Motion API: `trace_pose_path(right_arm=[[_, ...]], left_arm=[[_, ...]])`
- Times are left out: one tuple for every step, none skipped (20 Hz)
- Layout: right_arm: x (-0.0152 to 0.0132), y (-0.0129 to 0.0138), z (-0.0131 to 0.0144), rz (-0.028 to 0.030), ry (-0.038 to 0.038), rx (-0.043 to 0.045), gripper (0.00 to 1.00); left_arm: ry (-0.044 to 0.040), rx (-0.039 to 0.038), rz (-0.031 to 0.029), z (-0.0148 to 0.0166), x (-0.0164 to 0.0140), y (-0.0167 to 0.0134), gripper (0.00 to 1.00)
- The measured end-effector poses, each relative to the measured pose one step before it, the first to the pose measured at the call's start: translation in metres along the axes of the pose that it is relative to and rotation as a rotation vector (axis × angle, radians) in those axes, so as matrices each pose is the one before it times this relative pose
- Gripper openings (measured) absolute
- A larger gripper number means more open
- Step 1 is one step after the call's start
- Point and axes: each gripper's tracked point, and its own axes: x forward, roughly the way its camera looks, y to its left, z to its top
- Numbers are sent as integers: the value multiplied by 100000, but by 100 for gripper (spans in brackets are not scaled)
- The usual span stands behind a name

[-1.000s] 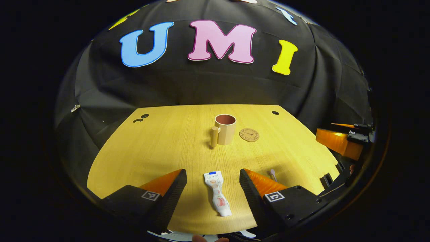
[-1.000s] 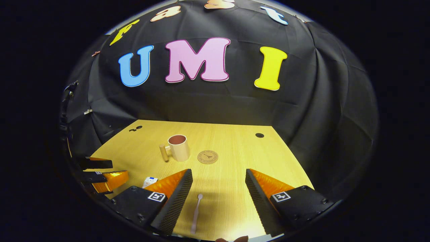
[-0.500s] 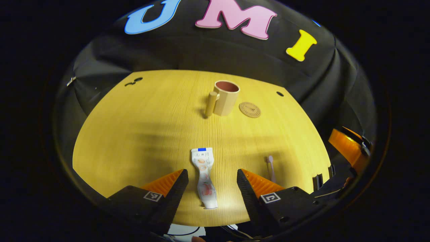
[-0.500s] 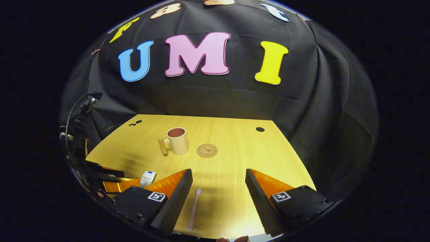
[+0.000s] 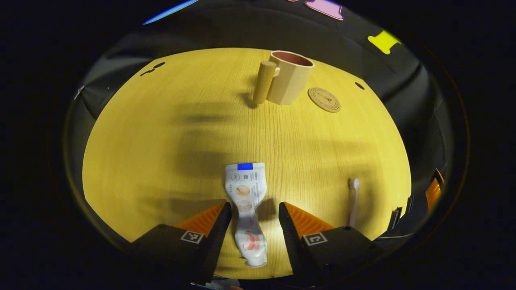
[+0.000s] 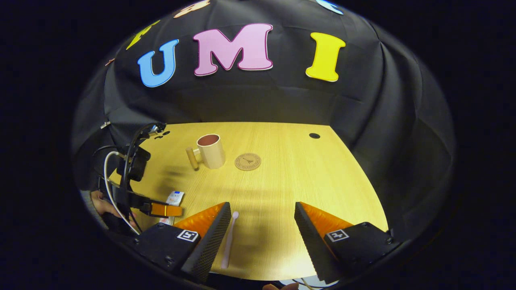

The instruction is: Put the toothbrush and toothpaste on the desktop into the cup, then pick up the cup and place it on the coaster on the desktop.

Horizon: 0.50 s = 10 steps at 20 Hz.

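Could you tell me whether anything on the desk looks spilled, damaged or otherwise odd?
Nothing looks spilled or broken. The toothpaste tube is squeezed and creased, pinched at its middle, lying flat between the fingers of the open left gripper. The toothbrush lies flat; the cup stands upright beside the coaster.

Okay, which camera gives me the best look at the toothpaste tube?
The left gripper view: the toothpaste tube lies flat on the desktop, full length, between the open left tongs. In the right gripper view just its far end peeks out beside the other gripper.
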Motion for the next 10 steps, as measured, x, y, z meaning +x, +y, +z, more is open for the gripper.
trace_pose_path(right_arm=[[396, 28, -434, 745, 1585, 815, 98], [227, 65, -529, 566, 2142, 802, 98], [299, 188, -639, 855, 2124, 850, 98], [295, 246, -655, 1061, 2538, 1106, 98], [364, 236, -526, 817, 2267, 722, 98], [320, 367, -478, 1142, 2331, 603, 98], [298, 365, -498, 777, 2236, 186, 99], [377, 428, -503, 1050, 2469, -46, 99], [424, 559, -658, 1085, 3147, -200, 99], [521, 728, -899, 1111, 4158, -349, 99]], left_arm=[[131, 1032, 1745, 284, 99, 176, 72], [-65, 1242, 1428, 340, 122, 89, 69], [1237, 861, 1961, -174, 210, 138, 66], [2879, 807, 3521, -525, 42, 389, 63], [687, 1427, 2133, -137, 174, 271, 66], [1291, 11, 223, -108, -18, -73, 45], [1704, 334, -292, -188, -167, -77, 44], [1248, 1573, -508, -73, -108, 107, 43], [1287, 1868, -754, -72, 7, -17, 39], [988, 2497, -902, 60, 16, 25, 43]])
